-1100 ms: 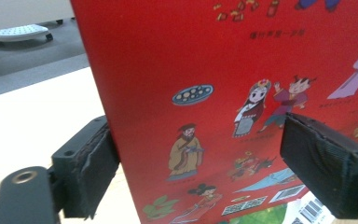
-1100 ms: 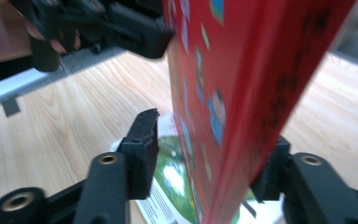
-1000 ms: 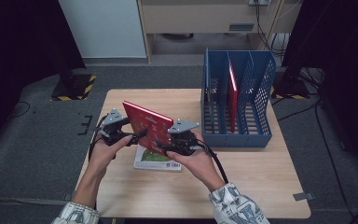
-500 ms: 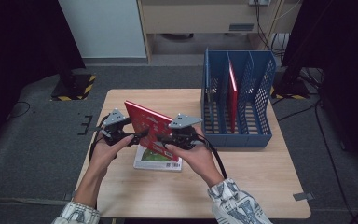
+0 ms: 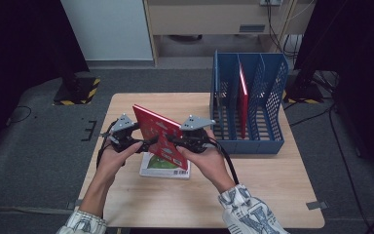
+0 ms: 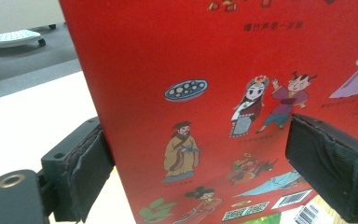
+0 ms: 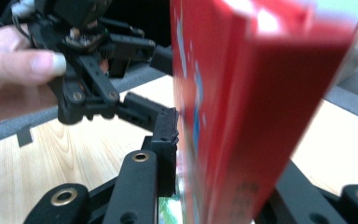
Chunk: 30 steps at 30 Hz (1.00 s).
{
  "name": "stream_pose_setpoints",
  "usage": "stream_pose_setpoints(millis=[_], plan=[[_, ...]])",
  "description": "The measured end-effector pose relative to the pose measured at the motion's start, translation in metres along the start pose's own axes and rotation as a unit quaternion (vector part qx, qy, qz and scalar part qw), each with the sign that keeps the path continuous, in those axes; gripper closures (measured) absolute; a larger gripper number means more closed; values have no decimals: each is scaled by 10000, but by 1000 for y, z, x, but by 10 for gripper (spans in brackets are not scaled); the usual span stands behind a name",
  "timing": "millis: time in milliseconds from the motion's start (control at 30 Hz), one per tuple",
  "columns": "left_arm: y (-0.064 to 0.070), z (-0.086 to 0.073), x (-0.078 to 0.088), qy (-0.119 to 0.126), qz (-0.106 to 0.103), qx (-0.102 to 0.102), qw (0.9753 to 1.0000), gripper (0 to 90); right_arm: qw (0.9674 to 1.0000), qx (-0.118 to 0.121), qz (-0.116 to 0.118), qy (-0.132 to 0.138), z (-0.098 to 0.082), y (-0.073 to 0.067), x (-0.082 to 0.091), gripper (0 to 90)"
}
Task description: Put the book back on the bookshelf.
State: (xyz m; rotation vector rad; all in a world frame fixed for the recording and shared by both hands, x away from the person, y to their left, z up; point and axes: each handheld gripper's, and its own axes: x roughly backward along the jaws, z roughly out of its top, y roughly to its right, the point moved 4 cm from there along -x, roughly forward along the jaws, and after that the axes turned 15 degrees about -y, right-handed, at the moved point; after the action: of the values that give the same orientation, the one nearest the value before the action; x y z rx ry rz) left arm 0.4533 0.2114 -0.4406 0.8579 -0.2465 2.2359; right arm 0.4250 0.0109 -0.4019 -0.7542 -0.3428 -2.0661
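Note:
A red picture book (image 5: pixel 157 132) is held tilted on edge above the table, between my two grippers. My right gripper (image 5: pixel 172 142) has just been closing and is shut on the book's lower right part. In the right gripper view the book (image 7: pixel 242 116) stands edge-on between the jaws, with the left pad (image 7: pixel 168 135) against its cover. My left gripper (image 5: pixel 145 144) has just been opening. Its jaws stand wide, with the book's cover (image 6: pixel 205 93) between and beyond them. My left gripper (image 7: pixel 161 84) sits close to the cover.
A second book (image 5: pixel 163 168) with a white and green cover lies flat on the wooden table (image 5: pixel 272 190) under the grippers. A blue slotted file rack (image 5: pixel 248 142) stands at the right with a red book (image 5: pixel 243 97) upright in it. Cables trail from both grippers.
The right gripper's jaws have closed onto the red book. The book has tipped steeper. Both hands stayed almost in place.

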Motion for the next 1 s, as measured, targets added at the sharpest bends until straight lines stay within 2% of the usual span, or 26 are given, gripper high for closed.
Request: stream_pose_setpoints(millis=[233,767,867,1000], plan=[[0,-1,1,-6,-7,10,10000,83,9999,35,113,79,11,0,-1,721],[0,-2,1,-23,-38,30,10000,86,9994,-66,285,171,19,2,-12,753],[-3,-5,3,17,-74,163,9998,94,9993,-58,303,189,19,2,-12,760],[-9,-19,9,50,47,331,9994,80,9994,-16,307,177,19,3,-12,766]])
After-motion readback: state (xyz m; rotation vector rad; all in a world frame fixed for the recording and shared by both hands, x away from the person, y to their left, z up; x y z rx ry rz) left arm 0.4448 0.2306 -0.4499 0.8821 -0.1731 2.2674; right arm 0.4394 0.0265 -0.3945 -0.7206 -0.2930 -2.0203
